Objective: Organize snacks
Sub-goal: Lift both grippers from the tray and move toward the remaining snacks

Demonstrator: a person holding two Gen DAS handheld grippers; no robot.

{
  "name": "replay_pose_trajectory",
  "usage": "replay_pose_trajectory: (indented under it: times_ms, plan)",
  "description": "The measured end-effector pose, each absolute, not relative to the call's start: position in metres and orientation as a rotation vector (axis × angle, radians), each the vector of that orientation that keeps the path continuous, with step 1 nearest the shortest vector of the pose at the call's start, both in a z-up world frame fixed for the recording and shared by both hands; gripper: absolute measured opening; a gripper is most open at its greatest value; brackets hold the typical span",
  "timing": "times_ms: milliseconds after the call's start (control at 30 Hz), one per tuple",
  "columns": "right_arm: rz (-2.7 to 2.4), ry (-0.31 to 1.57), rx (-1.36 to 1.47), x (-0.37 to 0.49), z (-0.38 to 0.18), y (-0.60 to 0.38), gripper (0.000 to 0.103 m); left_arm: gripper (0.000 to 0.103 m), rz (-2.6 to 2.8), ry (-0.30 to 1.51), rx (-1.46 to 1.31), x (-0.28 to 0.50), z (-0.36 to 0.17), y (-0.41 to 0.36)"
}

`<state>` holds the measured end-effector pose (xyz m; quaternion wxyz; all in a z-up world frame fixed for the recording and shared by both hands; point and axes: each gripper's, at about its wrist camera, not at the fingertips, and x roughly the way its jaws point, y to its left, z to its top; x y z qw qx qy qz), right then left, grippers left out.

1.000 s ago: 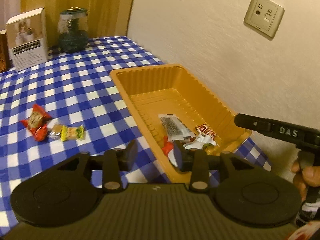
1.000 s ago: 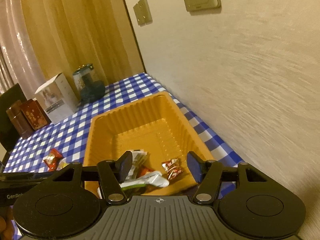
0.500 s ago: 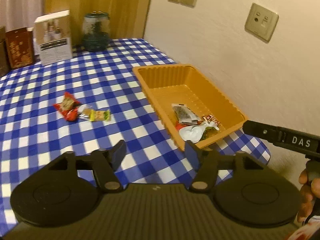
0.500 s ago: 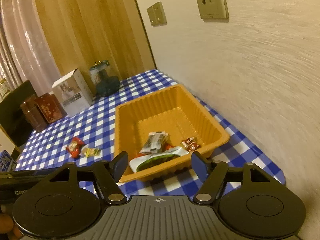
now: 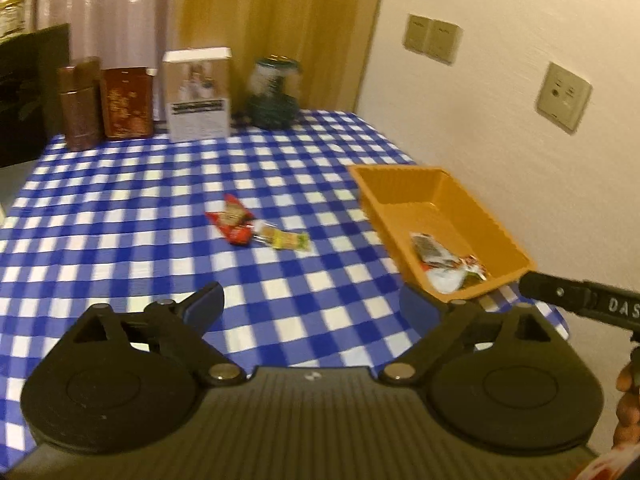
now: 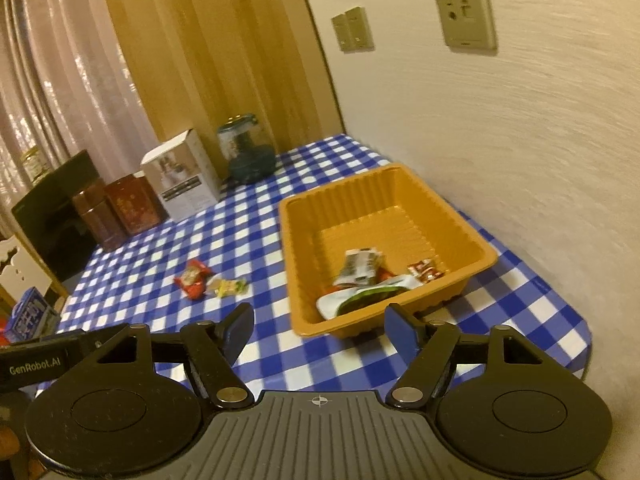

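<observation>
Progress: several wrappers lie in orange tray (image 6: pixel 476 236); red snack (image 5: pixel 232 222) and yellow snack (image 5: pixel 286 239) remain on tablecloth (image 5: pixel 120 208) (touching). Left gripper (image 5: pixel 310 306) and right gripper (image 6: pixel 320 330): fingers wide, empty.

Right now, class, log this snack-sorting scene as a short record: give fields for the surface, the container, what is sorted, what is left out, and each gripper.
Surface: blue-and-white checked tablecloth
Container: orange tray, near the wall
Sorted: several wrapped snacks at the tray's near end
Left out: red snack packet and yellow-green candy, side by side on the cloth
Left gripper: open, holding nothing, above the cloth
Right gripper: open, holding nothing, in front of the tray
Background: boxes and a glass jar at the far edge
</observation>
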<state>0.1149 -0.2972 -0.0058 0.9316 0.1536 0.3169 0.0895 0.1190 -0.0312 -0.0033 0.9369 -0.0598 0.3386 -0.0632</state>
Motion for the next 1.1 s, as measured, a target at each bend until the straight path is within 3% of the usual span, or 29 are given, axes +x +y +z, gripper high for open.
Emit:
replay_pose_trajectory:
  times_ms: [500, 1100]
  plan:
    - [0.253, 0.651, 0.272, 0.111, -0.004, -0.262, 0.072, 0.098, -0.034, 0.653, -0.1, 0.108, 0.006, 0.015]
    - [0.377, 0.606, 0.157, 0.153, -0.017, -0.212, 0.072, 0.098, -0.025, 0.687, -0.036, 0.162, -0.004, 0.042]
